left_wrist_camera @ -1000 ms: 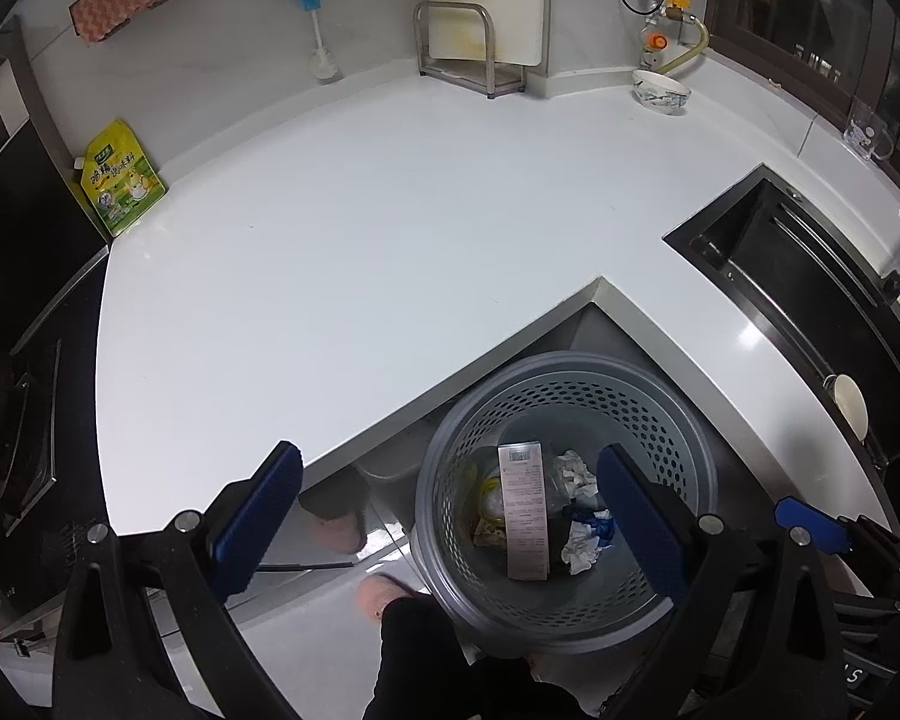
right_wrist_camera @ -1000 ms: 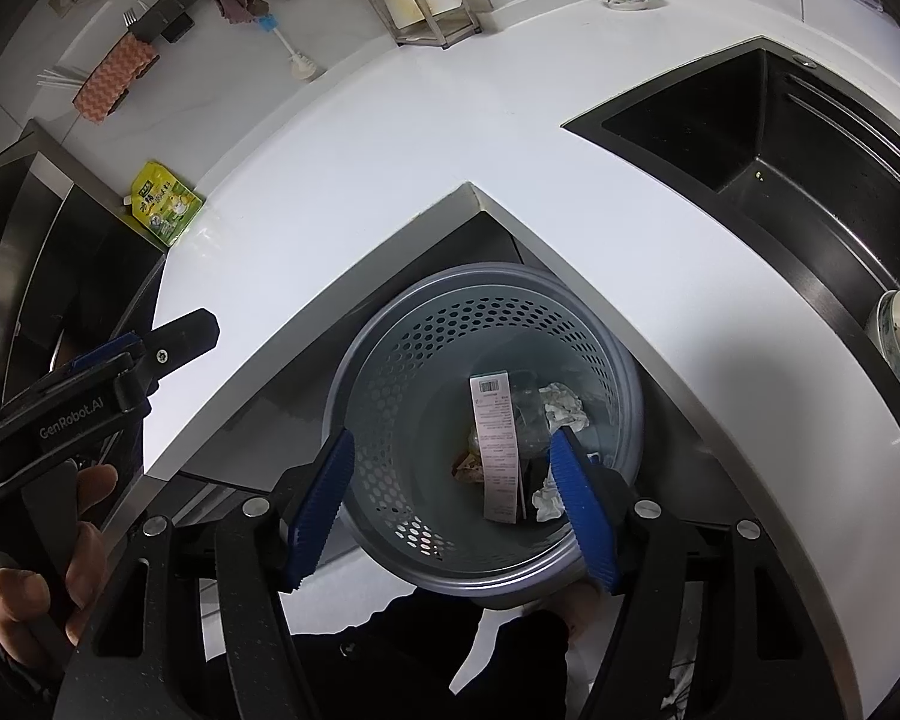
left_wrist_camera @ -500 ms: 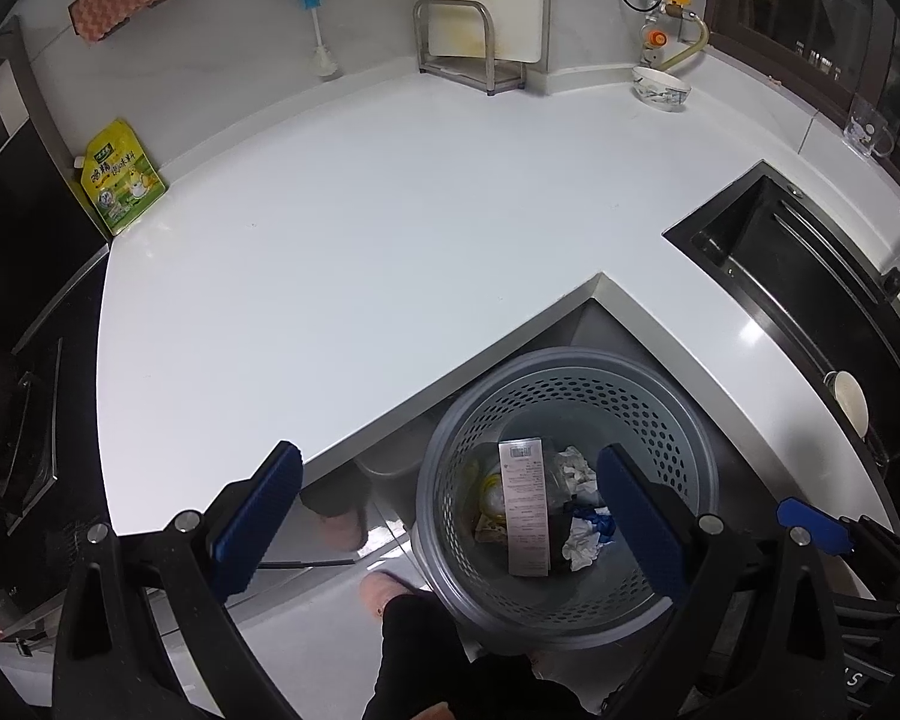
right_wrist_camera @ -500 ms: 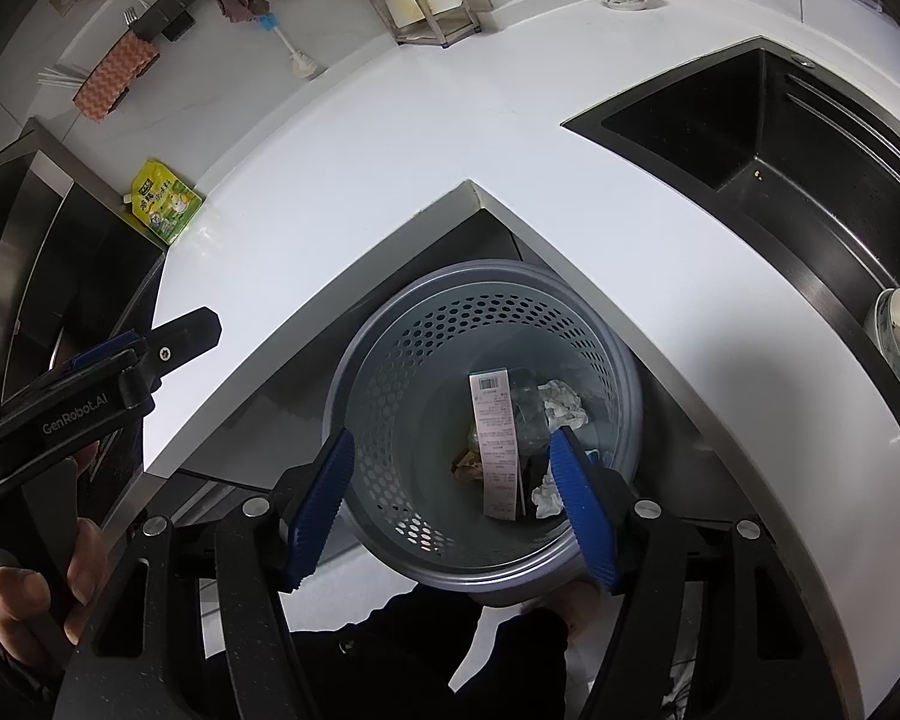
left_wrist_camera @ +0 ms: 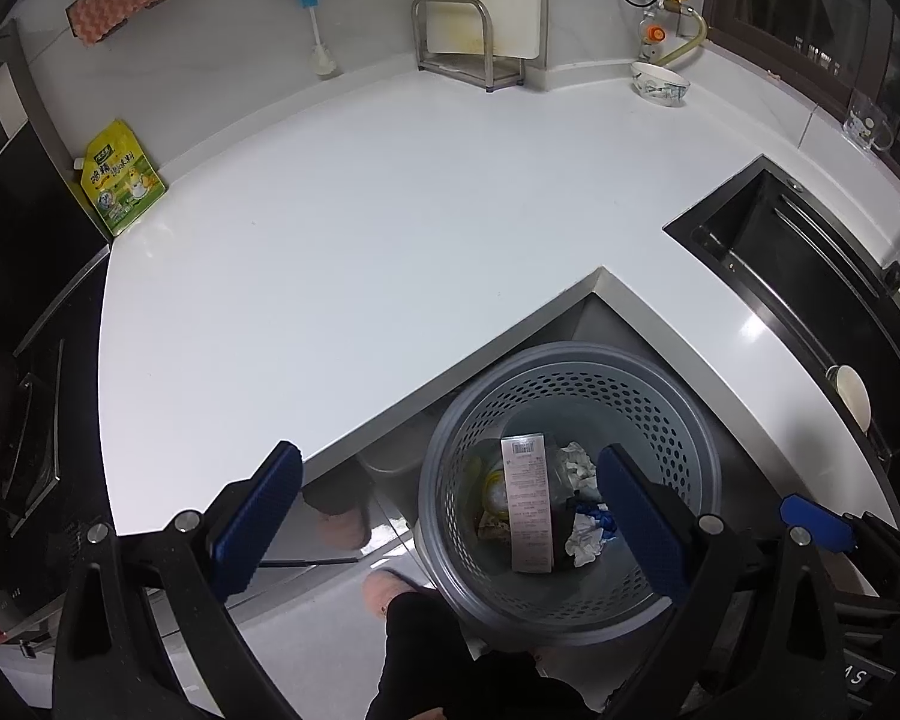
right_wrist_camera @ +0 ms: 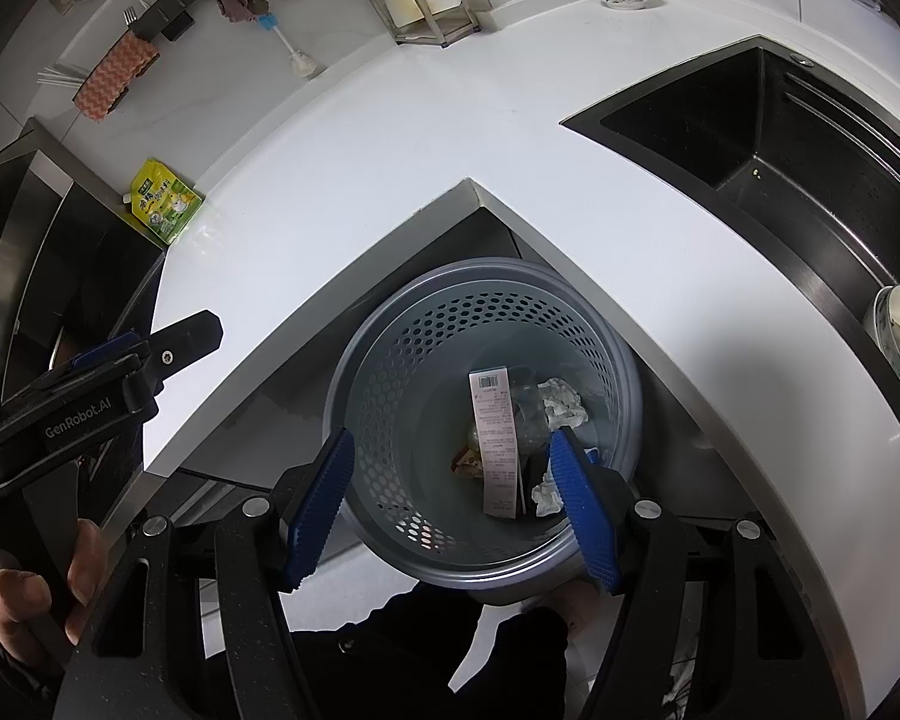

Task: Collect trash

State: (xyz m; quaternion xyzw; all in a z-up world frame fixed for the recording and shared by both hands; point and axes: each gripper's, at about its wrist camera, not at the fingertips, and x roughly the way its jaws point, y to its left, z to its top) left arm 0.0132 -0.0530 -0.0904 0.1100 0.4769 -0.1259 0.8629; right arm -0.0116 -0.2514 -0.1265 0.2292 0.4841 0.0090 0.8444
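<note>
A grey perforated trash basket [left_wrist_camera: 699, 438] stands on the floor below the inner corner of the white counter; it also shows in the right wrist view [right_wrist_camera: 621, 354]. Inside lie a white carton with a barcode [left_wrist_camera: 528, 504], crumpled white paper [left_wrist_camera: 576, 459] and other scraps. In the right wrist view the carton [right_wrist_camera: 495, 438] lies at the basket's middle. My left gripper [left_wrist_camera: 450, 516] is open and empty above the basket's left side. My right gripper [right_wrist_camera: 453, 504] is open and empty, high over the basket.
A yellow-green pouch [left_wrist_camera: 123, 177] leans at the counter's far left. A metal rack [left_wrist_camera: 468, 39] and a patterned bowl [left_wrist_camera: 660, 81] stand at the back. A black sink [left_wrist_camera: 810, 276] is sunk in the counter on the right. The left gripper's body [right_wrist_camera: 84, 396] shows at left.
</note>
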